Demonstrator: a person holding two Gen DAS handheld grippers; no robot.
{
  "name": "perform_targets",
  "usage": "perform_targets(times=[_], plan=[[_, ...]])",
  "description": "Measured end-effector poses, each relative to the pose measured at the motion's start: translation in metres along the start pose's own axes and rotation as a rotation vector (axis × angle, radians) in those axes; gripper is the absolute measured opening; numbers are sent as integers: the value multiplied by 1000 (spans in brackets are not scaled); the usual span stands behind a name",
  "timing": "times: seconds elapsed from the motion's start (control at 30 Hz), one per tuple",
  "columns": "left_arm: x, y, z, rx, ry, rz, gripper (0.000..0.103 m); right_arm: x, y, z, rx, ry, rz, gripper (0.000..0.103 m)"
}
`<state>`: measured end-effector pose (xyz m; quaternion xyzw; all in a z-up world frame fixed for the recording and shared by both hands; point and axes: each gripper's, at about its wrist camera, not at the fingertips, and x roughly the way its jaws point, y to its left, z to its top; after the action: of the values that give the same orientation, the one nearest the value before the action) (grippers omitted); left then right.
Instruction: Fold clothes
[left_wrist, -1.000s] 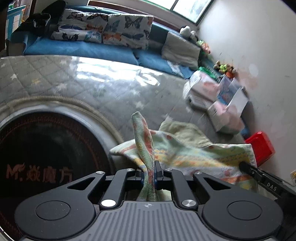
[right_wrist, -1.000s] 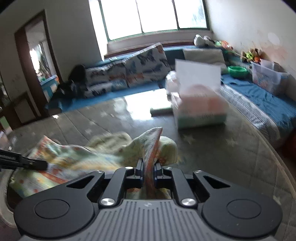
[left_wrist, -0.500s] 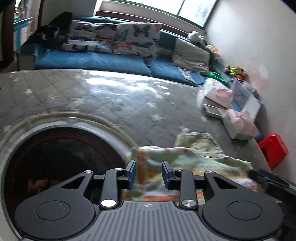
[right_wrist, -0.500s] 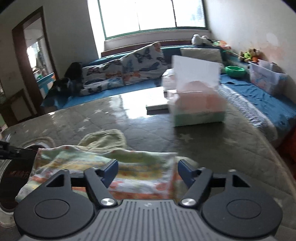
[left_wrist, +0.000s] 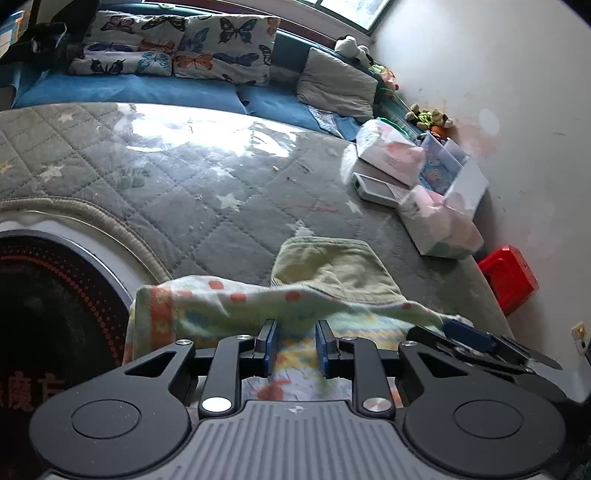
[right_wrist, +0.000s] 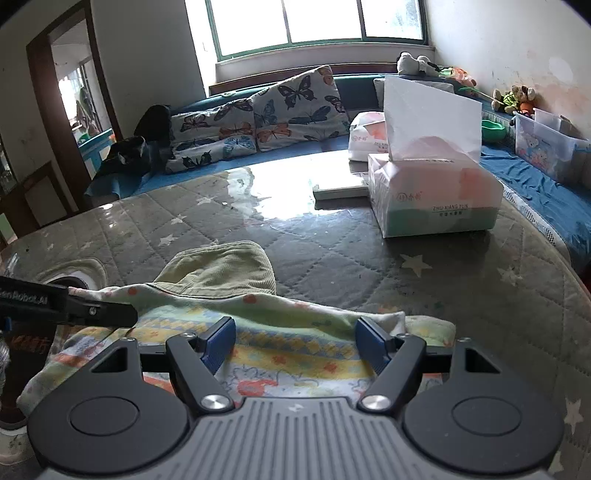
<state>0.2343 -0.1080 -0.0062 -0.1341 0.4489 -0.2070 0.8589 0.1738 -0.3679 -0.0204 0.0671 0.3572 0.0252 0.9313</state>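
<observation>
Lying folded on the quilted table cover, the patterned cloth partly overlaps an olive garment. Right gripper: jaws wide apart over the cloth, gripping nothing. Left gripper: jaws narrowly apart after closing slightly, apparently not pinching cloth. Tissue box stands beyond.

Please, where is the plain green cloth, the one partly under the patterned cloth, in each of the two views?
Left wrist view: the plain green cloth lies at centre, just beyond the patterned cloth.
Right wrist view: it lies left of centre, again behind the patterned cloth.
Shared landmark: the tissue pack.
</observation>
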Motion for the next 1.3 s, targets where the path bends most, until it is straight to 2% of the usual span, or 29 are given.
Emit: perform_targets(times=[0.13, 0.2, 0.3, 0.33, 0.4, 0.67, 0.87, 1.13, 1.17, 1.27, 1.3], plan=[[-5, 3, 2, -16, -7, -5, 24, 0, 4, 1, -21, -1, -5, 80], [-13, 1, -2, 3, -12, -9, 24, -6, 8, 0, -30, -12, 4, 88], [-25, -6, -11, 42, -19, -19, 24, -16, 15, -5, -49, -11, 21, 91], [-30, -9, -16, 60, -23, -21, 24, -20, 17, -7, -56, -9, 27, 99], [-38, -14, -26, 95, -30, -24, 24, -26, 23, -14, -76, -6, 30, 102], [-62, -27, -70, 217, -44, -15, 25, -51, 41, -42, -161, -1, 24, 103], [-66, -21, -90, 222, -56, -2, 26, -60, 44, -62, -185, 8, 2, 103], [-78, -8, -98, 168, -72, 22, 28, -77, 36, -74, -152, -8, -12, 103], [-80, -6, -99, 159, -73, 25, 29, -79, 35, -75, -146, -9, -11, 103], [-89, -7, -101, 147, -79, 29, 47, -84, 36, -76, -136, -9, -13, 103], [-91, -8, -102, 152, -79, 33, 49, -86, 36, -76, -133, -10, -20, 103]])
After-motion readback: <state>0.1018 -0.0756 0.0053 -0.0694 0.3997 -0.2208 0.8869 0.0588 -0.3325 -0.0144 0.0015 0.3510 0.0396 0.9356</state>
